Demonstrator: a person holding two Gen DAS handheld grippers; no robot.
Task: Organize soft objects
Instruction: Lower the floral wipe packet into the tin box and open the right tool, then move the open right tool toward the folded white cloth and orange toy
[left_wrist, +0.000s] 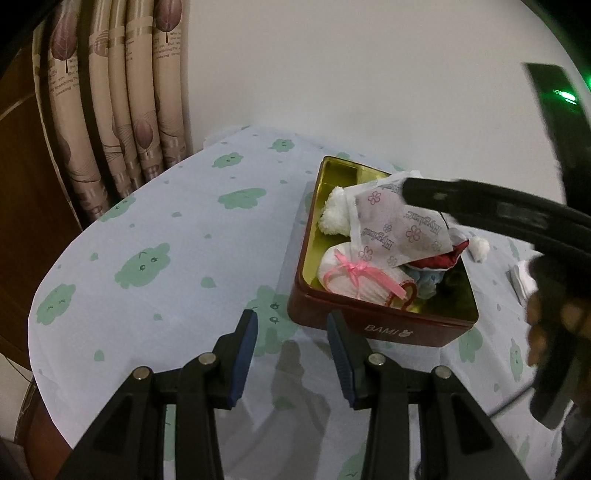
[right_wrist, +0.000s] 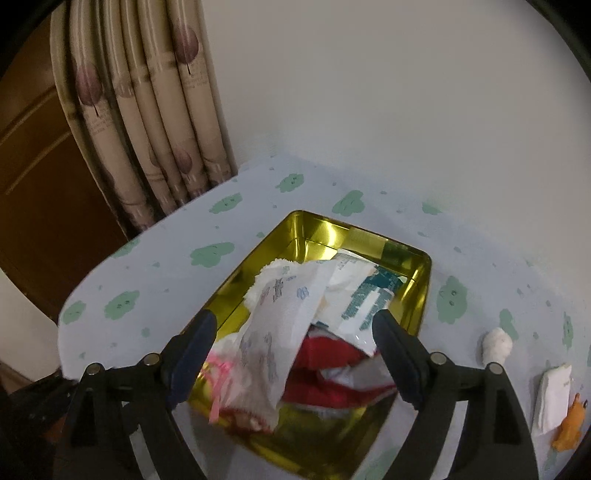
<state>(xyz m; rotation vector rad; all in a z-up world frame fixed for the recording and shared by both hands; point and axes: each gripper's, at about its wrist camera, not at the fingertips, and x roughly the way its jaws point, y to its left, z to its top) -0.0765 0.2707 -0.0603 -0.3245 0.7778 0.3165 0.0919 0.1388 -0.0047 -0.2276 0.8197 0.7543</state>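
A red tin (left_wrist: 380, 325) marked BAMI, gold inside (right_wrist: 332, 229), stands on the table. In it lie a fluffy white piece (left_wrist: 334, 218), a white pouch tied with pink ribbon (left_wrist: 351, 277), red cloth (left_wrist: 439, 260) and a flower-printed tissue packet (left_wrist: 399, 229). My right gripper (right_wrist: 293, 315) hangs over the tin with its jaws wide. The packet (right_wrist: 273, 317) lies loose between them, and neither pad presses on it. One of its fingers (left_wrist: 461, 199) shows above the tin in the left wrist view. My left gripper (left_wrist: 292, 317) is open and empty, just in front of the tin's near left corner.
A pale tablecloth (left_wrist: 166, 240) with green shapes covers the table, whose edge curves off to the left. Right of the tin lie a small white roll (right_wrist: 496, 345), a white packet (right_wrist: 552, 398) and an orange toy (right_wrist: 570, 424). Curtains (right_wrist: 147, 129) and a wall stand behind.
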